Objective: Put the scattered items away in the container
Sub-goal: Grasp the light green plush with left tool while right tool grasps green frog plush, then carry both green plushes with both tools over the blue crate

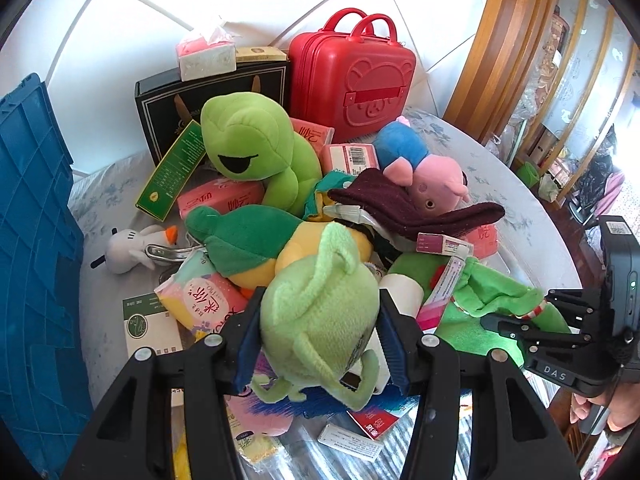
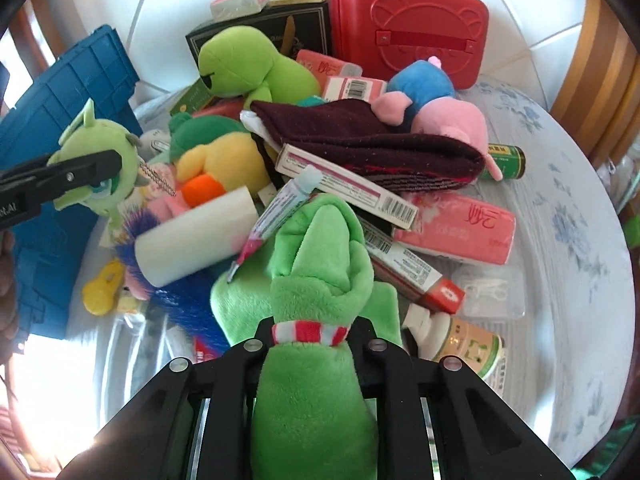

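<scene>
My left gripper (image 1: pixel 320 340) is shut on a pale green one-eyed monster plush (image 1: pixel 320 304), pinched between the blue pads above the pile. From the right wrist view the same plush (image 2: pixel 100 148) hangs at the left in that gripper (image 2: pixel 96 172), in front of the blue crate (image 2: pixel 72 92). My right gripper (image 2: pixel 313 330) is shut on a bright green plush (image 2: pixel 320 248) at its red-and-white striped band, the plush still lying on the pile. In the left wrist view the right gripper (image 1: pixel 516 320) sits at the right on that green plush (image 1: pixel 492 292). The blue crate (image 1: pixel 32 220) stands along the left edge.
Piled on the round floral-cloth table (image 2: pixel 560 220) are a large frog plush (image 1: pixel 256 140), a pink pig plush (image 1: pixel 432 176), a maroon sock (image 2: pixel 360 140), pink tissue packs (image 2: pixel 456 228), a white roll (image 2: pixel 196 232) and boxes. A red case (image 1: pixel 352 76) and a black box (image 1: pixel 176 112) stand behind.
</scene>
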`<state>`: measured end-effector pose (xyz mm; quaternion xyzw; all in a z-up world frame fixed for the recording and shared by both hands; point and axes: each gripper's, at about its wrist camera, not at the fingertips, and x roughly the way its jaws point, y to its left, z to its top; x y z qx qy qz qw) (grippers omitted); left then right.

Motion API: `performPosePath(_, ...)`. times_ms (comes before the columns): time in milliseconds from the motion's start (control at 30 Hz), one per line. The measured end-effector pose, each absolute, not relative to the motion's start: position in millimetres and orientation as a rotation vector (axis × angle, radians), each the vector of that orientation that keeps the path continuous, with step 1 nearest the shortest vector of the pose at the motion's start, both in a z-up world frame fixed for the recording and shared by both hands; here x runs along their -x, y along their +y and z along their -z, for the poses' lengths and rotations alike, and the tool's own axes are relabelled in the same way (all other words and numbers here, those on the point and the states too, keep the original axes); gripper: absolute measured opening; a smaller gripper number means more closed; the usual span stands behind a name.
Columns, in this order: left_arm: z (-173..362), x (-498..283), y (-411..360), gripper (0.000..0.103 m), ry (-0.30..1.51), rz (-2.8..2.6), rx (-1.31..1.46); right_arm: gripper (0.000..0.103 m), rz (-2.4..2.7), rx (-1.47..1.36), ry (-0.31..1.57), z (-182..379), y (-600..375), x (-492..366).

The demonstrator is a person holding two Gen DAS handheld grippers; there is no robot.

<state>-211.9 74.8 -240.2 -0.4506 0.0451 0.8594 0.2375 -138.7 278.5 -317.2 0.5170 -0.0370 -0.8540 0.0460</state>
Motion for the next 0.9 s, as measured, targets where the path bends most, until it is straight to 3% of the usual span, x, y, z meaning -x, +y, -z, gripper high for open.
performPosePath(200, 224.5, 201.3, 72.4, 0.051, 0.129, -2.367, 1.209, 0.017, 2.657, -1.514, -0.191, 285.8, 285.3, 126.8)
performPosePath(900, 155.4, 150.2, 61.9, 0.051, 0.146, -2.404, 1.089, 0.016, 2.774, -1.320, -0.197, 187.0, 281.3, 72.8)
